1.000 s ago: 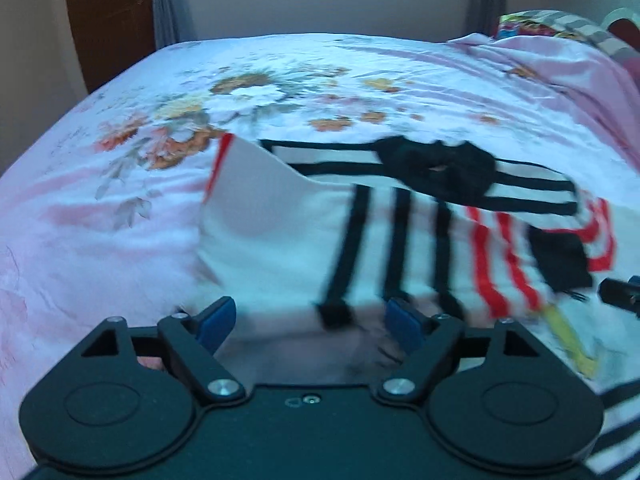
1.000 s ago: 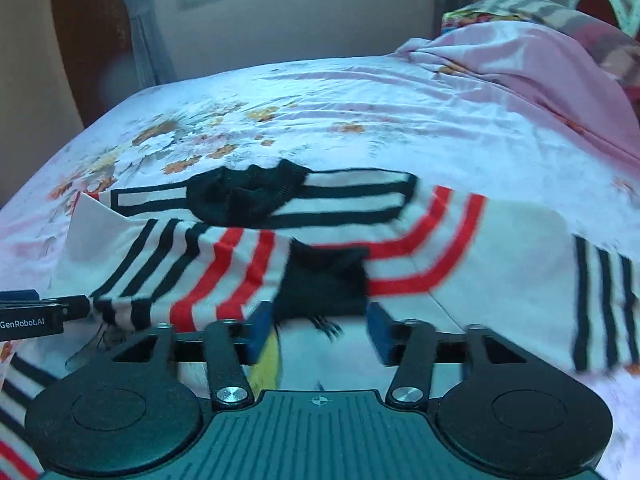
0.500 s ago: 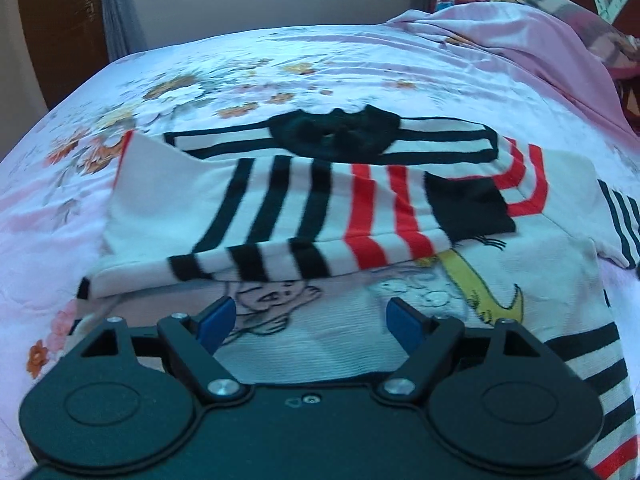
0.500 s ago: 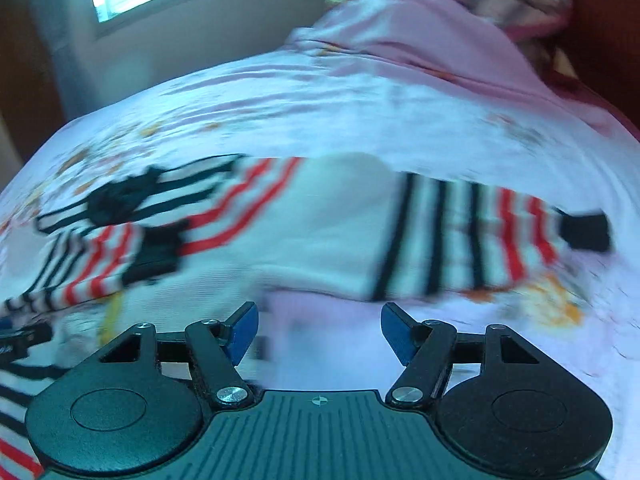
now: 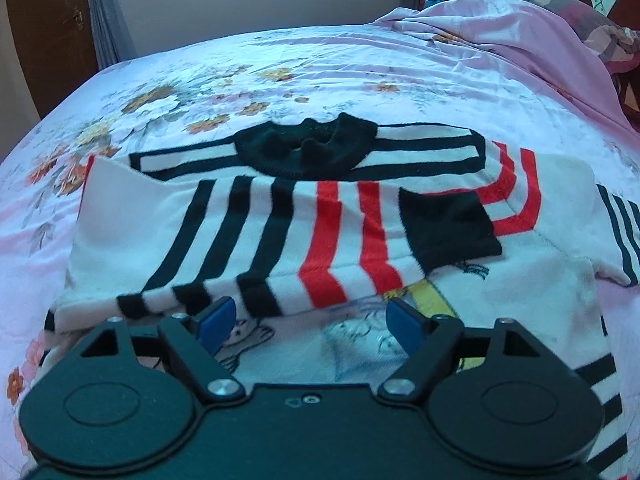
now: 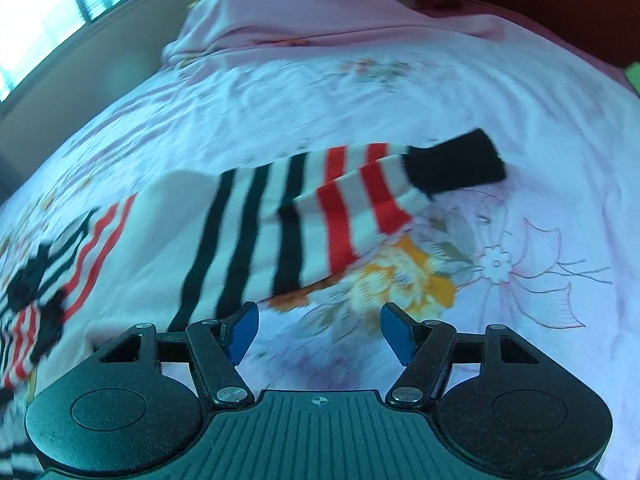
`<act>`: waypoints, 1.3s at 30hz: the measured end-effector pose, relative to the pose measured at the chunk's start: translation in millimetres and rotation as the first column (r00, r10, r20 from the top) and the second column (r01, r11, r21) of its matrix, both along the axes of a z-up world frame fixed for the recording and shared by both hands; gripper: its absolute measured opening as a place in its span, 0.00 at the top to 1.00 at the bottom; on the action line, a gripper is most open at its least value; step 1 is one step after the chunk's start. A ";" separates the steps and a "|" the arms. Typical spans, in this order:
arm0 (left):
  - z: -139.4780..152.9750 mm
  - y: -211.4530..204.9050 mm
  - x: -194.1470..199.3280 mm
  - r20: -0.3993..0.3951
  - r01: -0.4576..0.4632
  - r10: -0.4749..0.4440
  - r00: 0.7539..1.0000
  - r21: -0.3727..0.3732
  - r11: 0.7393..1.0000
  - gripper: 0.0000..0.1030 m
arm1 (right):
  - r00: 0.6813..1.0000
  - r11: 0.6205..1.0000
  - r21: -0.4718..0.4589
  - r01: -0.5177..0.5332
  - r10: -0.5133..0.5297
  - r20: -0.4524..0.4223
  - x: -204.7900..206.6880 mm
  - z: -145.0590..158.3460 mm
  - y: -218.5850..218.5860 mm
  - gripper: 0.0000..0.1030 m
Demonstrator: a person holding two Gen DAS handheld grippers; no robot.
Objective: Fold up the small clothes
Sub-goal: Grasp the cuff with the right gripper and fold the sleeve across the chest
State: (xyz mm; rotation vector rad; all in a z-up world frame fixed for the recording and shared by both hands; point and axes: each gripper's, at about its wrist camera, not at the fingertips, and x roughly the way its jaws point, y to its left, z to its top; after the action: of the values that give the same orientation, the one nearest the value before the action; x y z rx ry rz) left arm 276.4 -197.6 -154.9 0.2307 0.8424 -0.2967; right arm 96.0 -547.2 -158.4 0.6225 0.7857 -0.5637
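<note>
White child's sweater (image 5: pixel 132 232) spread flat on floral pink bedsheet (image 5: pixel 320 64), black collar (image 5: pixel 306 152) toward the far side. Left sleeve (image 5: pixel 304 248) folded across the chest, black and red stripes, black cuff (image 5: pixel 448 226) near centre. Cartoon print (image 5: pixel 360 336) on the front partly hidden under that sleeve and behind the left gripper (image 5: pixel 309 322). Right sleeve (image 6: pixel 320 216) stretched outward on the sheet, black cuff (image 6: pixel 456 166) at its far end; blurred by motion. Hem cut off at frame edge. Left gripper above the lower chest, fingers wide apart, holding nothing. Right gripper (image 6: pixel 319 328) near the right sleeve's lower edge, likewise spread wide and empty. Rumpled pink blanket (image 5: pixel 520 48) beyond.
</note>
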 end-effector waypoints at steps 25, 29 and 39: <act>-16.7 -9.2 4.0 -0.010 0.019 -0.018 1.000 0.051 0.999 0.20 | 0.917 0.917 0.271 0.292 -0.349 0.195 -11.5 -15.9 -106.4 0.93; -14.2 -6.3 5.7 -0.013 0.014 -0.013 1.000 0.047 0.999 0.20 | 0.934 0.932 0.219 0.289 -0.325 0.147 -14.1 -12.8 -101.3 0.93; -1.9 -14.7 31.1 0.014 -0.044 0.044 0.999 0.013 0.999 0.20 | 0.892 0.887 0.347 0.306 -0.394 0.221 -11.0 -25.2 -112.2 0.91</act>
State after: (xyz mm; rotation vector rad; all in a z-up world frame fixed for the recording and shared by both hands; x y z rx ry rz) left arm 307.6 -212.3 -156.9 0.2263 0.8347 -0.2482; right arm 85.0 -659.4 -183.6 1.1243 0.4847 -0.6728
